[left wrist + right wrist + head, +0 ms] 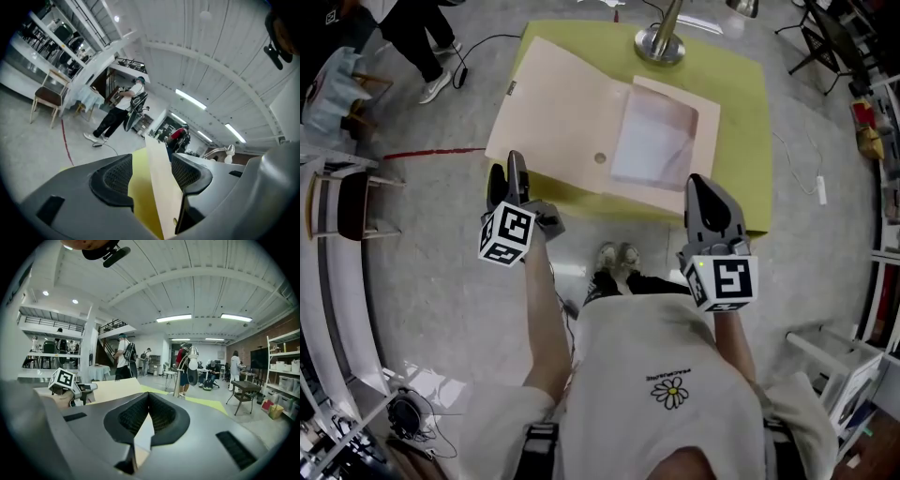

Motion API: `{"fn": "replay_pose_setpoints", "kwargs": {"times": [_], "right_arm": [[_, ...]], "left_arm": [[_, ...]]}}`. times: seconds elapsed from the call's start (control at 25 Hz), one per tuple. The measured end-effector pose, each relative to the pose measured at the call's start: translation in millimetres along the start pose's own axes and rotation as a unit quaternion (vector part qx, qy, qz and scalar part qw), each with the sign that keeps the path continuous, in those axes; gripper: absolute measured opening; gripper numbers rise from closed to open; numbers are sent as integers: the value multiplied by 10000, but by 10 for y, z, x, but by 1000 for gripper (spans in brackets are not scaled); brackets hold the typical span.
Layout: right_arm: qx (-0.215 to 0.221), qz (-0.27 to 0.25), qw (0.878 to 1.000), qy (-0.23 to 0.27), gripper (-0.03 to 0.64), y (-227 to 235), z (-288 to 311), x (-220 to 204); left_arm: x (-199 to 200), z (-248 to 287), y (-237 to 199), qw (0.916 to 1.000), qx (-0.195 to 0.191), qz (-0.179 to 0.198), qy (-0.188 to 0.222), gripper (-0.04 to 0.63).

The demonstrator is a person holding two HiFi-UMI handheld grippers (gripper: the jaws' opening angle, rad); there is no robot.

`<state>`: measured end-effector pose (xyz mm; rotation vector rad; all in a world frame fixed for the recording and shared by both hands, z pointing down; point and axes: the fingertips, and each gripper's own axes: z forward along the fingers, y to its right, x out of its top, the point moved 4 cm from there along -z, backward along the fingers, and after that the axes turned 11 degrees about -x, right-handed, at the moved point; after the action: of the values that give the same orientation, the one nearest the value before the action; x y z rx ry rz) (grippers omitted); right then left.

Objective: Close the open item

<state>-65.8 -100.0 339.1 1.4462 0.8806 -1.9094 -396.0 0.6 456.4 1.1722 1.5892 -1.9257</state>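
One cover (158, 180) edge stands between the left gripper's (508, 171) spread fingers. Right gripper (709, 194) pinches the folder (567, 131) at the table's (742, 112) near edge. Risk: unclamped cover slips out and flops flat.

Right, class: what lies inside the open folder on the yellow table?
Inside the open folder, a white sheet lies in the right half. The rest is bare but for a small round mark near the middle. Anything under the sheet is covered and cannot be seen.
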Motion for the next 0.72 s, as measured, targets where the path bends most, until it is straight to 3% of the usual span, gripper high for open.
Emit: {"fn": "replay_pose_setpoints", "kwargs": {"times": [0.12, 0.24, 0.4, 0.52, 0.72], "right_arm": [[-3, -50, 10000, -22, 12, -13, -11, -8], [-22, -90, 10000, -34, 12, -20, -41, -13], [-99, -101, 9999, -61, 12, 33, -70, -29], [-172, -78, 9998, -97, 12, 87, -99, -67], [-255, -13, 9996, -128, 12, 146, -136, -119]], "left_arm": [[-158, 101, -45, 9988, -230, -356, -226, 253], [-208, 171, -62, 9973, -409, -580, -200, 232], [-233, 282, -37, 9967, -494, -564, -312, 139], [-248, 344, 52, 9948, -734, -617, -333, 124], [-284, 341, 163, 9958, -688, -419, -431, 40]]}}
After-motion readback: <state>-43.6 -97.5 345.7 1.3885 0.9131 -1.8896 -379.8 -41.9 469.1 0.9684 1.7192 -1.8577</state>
